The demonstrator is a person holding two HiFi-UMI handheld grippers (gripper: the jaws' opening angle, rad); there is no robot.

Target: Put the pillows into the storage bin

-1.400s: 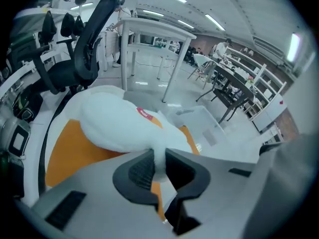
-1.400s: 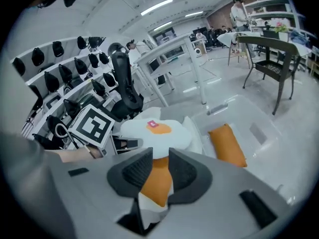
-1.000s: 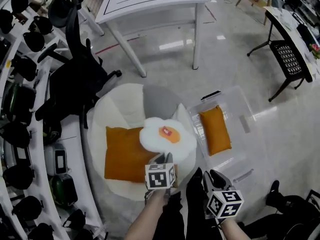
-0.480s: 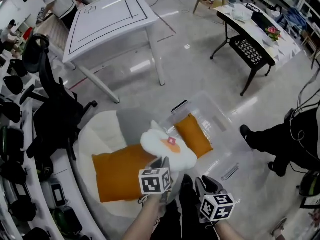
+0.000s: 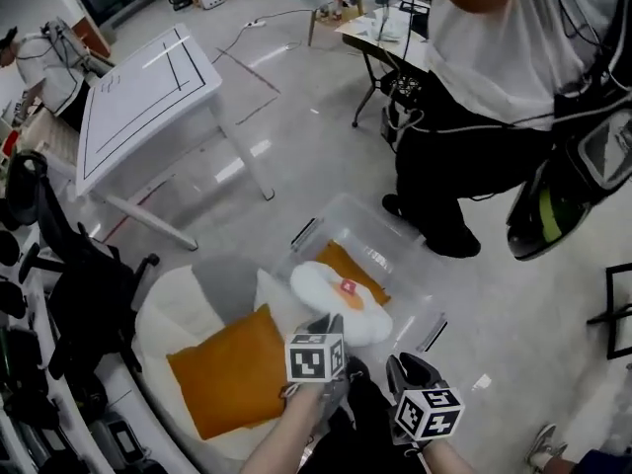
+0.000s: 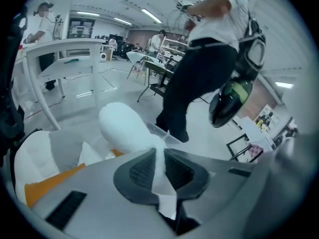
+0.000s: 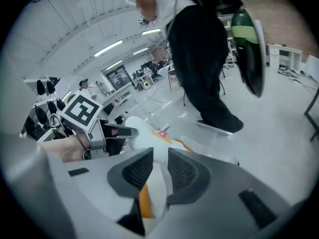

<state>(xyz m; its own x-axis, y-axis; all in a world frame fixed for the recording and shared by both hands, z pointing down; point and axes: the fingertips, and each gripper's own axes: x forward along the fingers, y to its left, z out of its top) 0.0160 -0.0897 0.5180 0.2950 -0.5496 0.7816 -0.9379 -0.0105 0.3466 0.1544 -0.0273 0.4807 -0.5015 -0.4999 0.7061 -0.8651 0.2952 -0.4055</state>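
Observation:
A white fried-egg pillow [image 5: 339, 298] with an orange yolk hangs over the near part of the clear storage bin [image 5: 407, 246]. My left gripper [image 5: 323, 330] is shut on its near edge; in the left gripper view the white fabric [image 6: 158, 169] is pinched between the pads and the pillow [image 6: 124, 129] bulges beyond them. My right gripper [image 5: 403, 365] is beside it, and white and orange fabric [image 7: 155, 176] fills the gap between its pads. One orange pillow [image 5: 354, 265] lies in the bin. Another orange pillow [image 5: 227, 380] rests on the white round seat [image 5: 163, 316].
A person in dark trousers [image 5: 449, 156] stands right behind the bin, feet close to its far wall, with a black-and-green helmet [image 5: 553, 205] at their side. A white table [image 5: 148, 92] stands at the back left, a black office chair [image 5: 74, 284] and shelves at the left.
Both grippers have carried the egg pillow to the right, from above the white seat to above the bin. The view has swung right, and the standing person has come into view.

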